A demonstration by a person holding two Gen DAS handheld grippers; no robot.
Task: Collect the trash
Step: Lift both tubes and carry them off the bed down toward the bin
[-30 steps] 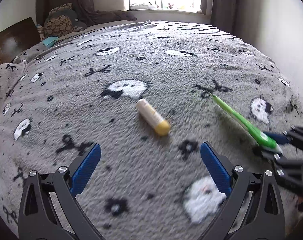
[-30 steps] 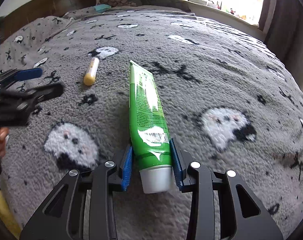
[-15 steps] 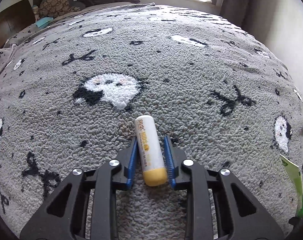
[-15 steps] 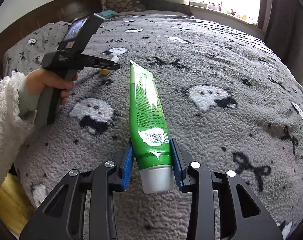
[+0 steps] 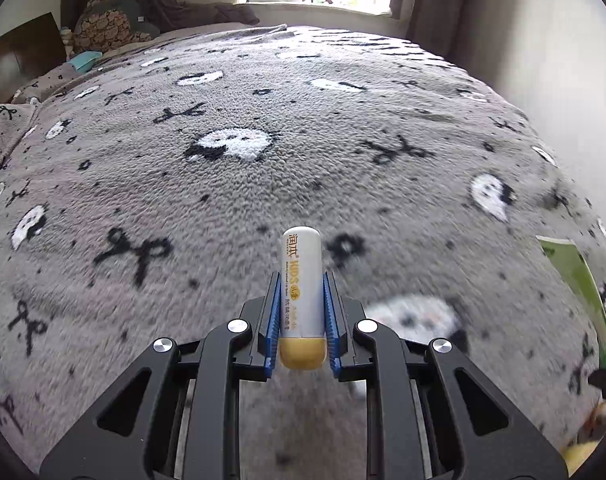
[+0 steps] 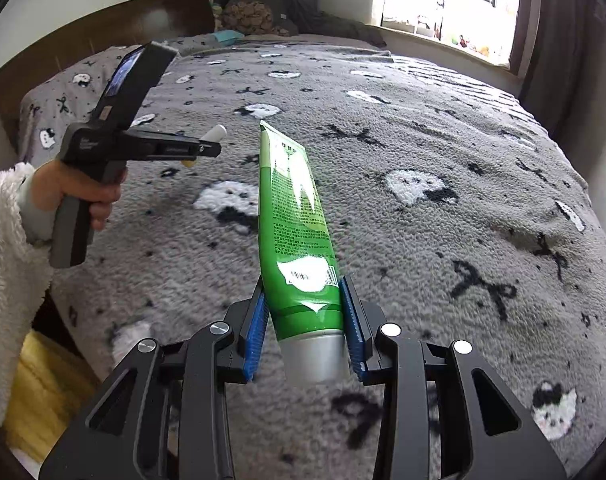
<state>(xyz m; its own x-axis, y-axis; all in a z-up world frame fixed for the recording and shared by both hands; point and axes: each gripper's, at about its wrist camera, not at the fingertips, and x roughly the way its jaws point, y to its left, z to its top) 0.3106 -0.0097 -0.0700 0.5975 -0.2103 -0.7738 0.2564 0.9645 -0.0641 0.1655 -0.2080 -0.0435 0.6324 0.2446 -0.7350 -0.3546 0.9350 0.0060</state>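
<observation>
Left gripper (image 5: 302,316) fingers (image 5: 272,320) clamp lip balm stick (image 5: 302,280) above grey blanket (image 5: 223,200).

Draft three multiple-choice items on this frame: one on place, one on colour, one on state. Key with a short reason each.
1. Where is the lip balm stick?
A. lying on the blanket
B. between the left gripper's pads
C. on the windowsill

2. What colour is the tube in the right gripper?
A. green
B. red
C. white

3. What is the state of the left gripper?
A. wide open
B. shut on nothing
C. shut on the stick

Key: 1 B, the stick sits clamped between the blue pads, clear of the blanket. 2 A, green body, pale cap. 3 C, both pads press its sides.
</observation>
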